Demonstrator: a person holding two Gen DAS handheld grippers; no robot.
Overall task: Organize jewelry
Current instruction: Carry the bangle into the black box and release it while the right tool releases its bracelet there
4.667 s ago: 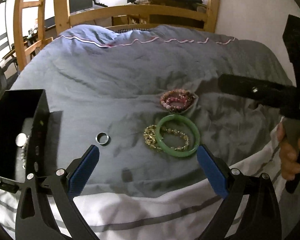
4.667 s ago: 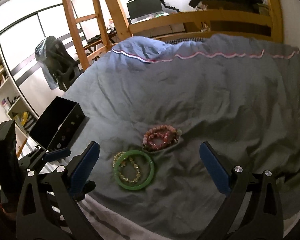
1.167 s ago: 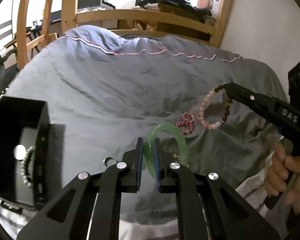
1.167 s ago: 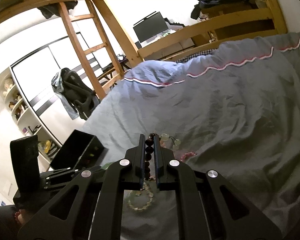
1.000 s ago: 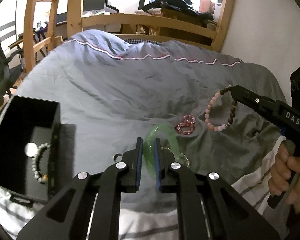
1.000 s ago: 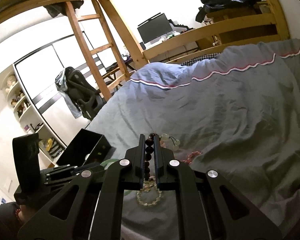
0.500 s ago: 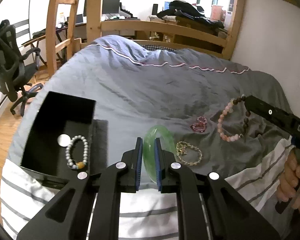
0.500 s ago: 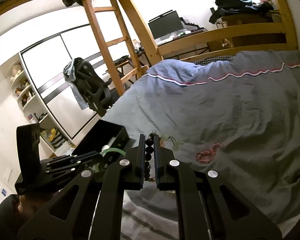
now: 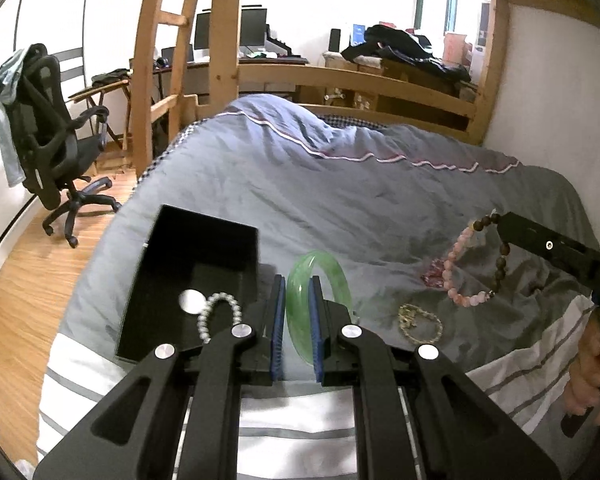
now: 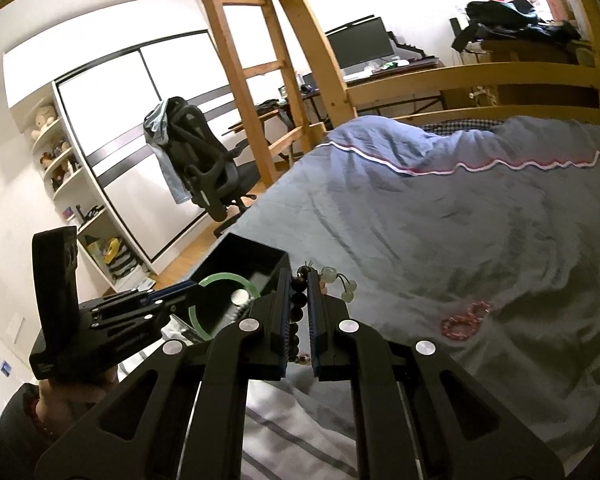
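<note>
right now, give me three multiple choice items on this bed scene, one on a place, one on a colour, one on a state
1. Where does the gold chain bracelet lie?
A. in the black box
B. on the grey duvet
C. on the wooden floor

2. What colour is the smooth bangle held in the left gripper?
A. green
B. red
C. white

3. What is the state of the right gripper?
A. open and empty
B. shut on a ring
C. shut on the pink and brown bead bracelet

Answers: 1 B, it rests on the grey duvet, right of the open black box. 2 A, the bangle between the blue pads is translucent green. 3 C, dark beads sit clamped between its pads and the loop hangs from it.
</note>
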